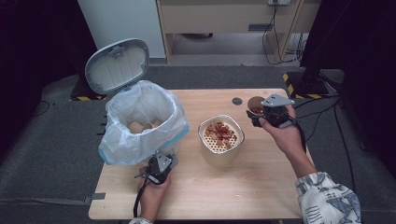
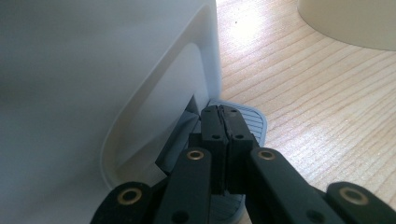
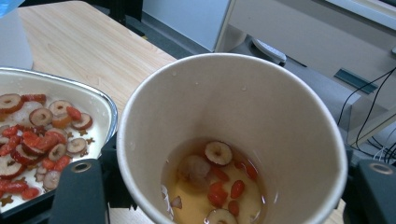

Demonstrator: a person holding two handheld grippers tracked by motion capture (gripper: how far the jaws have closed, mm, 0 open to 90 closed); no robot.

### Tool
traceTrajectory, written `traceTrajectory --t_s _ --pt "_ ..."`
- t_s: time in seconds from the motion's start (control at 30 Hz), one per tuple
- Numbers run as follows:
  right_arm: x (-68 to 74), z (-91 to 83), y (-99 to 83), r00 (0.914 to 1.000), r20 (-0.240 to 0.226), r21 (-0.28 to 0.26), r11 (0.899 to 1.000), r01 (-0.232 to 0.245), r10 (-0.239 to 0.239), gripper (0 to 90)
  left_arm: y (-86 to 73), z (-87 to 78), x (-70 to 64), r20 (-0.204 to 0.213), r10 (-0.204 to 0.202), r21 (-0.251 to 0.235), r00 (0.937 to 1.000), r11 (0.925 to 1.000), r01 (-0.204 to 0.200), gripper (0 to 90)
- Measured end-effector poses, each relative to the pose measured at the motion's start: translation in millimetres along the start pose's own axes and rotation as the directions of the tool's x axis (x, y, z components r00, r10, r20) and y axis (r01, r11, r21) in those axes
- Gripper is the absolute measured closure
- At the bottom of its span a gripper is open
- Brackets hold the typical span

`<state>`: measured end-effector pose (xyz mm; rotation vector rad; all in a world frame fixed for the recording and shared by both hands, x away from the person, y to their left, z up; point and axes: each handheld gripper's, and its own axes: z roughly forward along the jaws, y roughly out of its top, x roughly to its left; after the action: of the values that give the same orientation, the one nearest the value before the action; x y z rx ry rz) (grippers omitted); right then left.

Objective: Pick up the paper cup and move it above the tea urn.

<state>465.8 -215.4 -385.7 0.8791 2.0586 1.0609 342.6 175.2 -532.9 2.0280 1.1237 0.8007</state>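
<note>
My left gripper (image 1: 159,169) is shut, its tips (image 2: 224,109) resting on the grey ribbed pedal (image 2: 254,123) at the foot of the white bin (image 2: 93,93). The bin (image 1: 140,116), lined with a clear bag, stands at the table's left with its lid (image 1: 117,65) raised; paper cups (image 1: 140,126) lie inside. My right gripper (image 1: 258,114) is shut on a paper cup (image 1: 253,101) at the table's back right. The cup (image 3: 233,93) holds amber liquid, date slices and red berries. A cream strainer tub (image 1: 219,158) with the same fruit sits mid-table, its rim (image 3: 100,100) just left of the cup.
The wooden table (image 1: 261,186) has bare room in front of and to the right of the tub. A small dark disc (image 1: 237,101) lies on the table near the cup. A black stand with a striped base (image 1: 294,86) and cables are beyond the right edge.
</note>
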Motion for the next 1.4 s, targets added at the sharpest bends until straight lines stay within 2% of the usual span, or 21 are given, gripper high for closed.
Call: traceTrajectory --t_s 0.27,0.6,1.4 --pt "0.9 3.5 6.6 1.0000 0.001 -0.005 1.000 -0.004 0.004 29.3 0.0 0.0 -0.1 0.000 0.000 0.000 1.0000 1.0000 0.000 88.2" --pt "9.6 2.0 21.2 0.9992 -0.006 -0.037 0.999 0.038 -0.039 29.3 0.0 0.0 0.0 0.000 0.000 0.000 1.0000 1.0000 0.000 88.2" --pt "12.7 0.7 39.6 0.9973 -0.004 -0.058 0.996 0.073 -0.073 29.4 -0.1 0.1 -0.2 -0.001 -0.002 -0.002 1.0000 1.0000 0.002 88.2"
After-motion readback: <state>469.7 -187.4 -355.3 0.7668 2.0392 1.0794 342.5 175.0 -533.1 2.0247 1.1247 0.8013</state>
